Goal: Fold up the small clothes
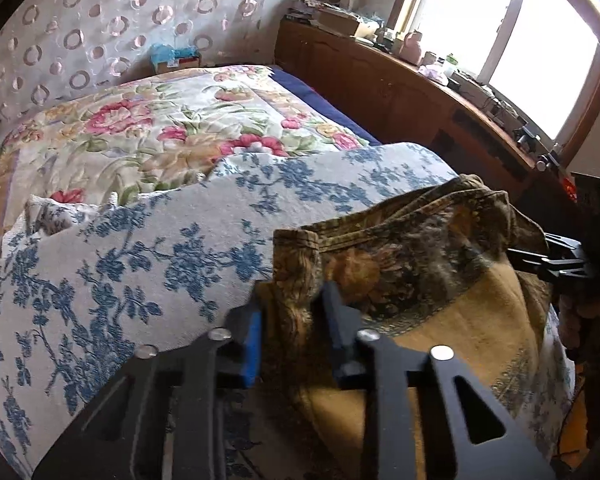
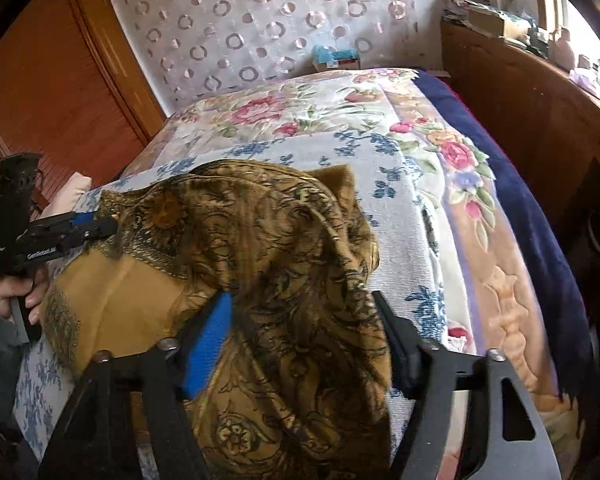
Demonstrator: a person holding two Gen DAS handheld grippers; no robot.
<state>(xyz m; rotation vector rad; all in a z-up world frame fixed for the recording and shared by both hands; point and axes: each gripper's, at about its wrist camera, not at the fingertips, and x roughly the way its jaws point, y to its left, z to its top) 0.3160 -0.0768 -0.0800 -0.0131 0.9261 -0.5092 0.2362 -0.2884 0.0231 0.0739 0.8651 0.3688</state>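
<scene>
Left gripper [image 1: 292, 320] pinches the patterned brown garment [image 2: 268, 240] at its corner on the bed [image 2: 420, 208]; right gripper [image 2: 304, 320] straddles a bunched fold, apparently unclamped. Clamp before lifting, both hands level.

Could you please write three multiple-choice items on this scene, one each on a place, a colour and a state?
1. Where does the brown patterned garment lie?
A. On the blue-flowered white cover
B. On the wooden cabinet
C. On the floor

2. What colour are the gripper pads?
A. Red
B. Blue
C. Green

3. How does the left gripper stand?
A. Wide open above the bed
B. Shut on the garment's edge
C. Out of view

Answers: 1 A, the cover shows all round the garment; 2 B, blue pads show in both views; 3 B, its fingers pinch a bunched edge of the cloth.
</scene>
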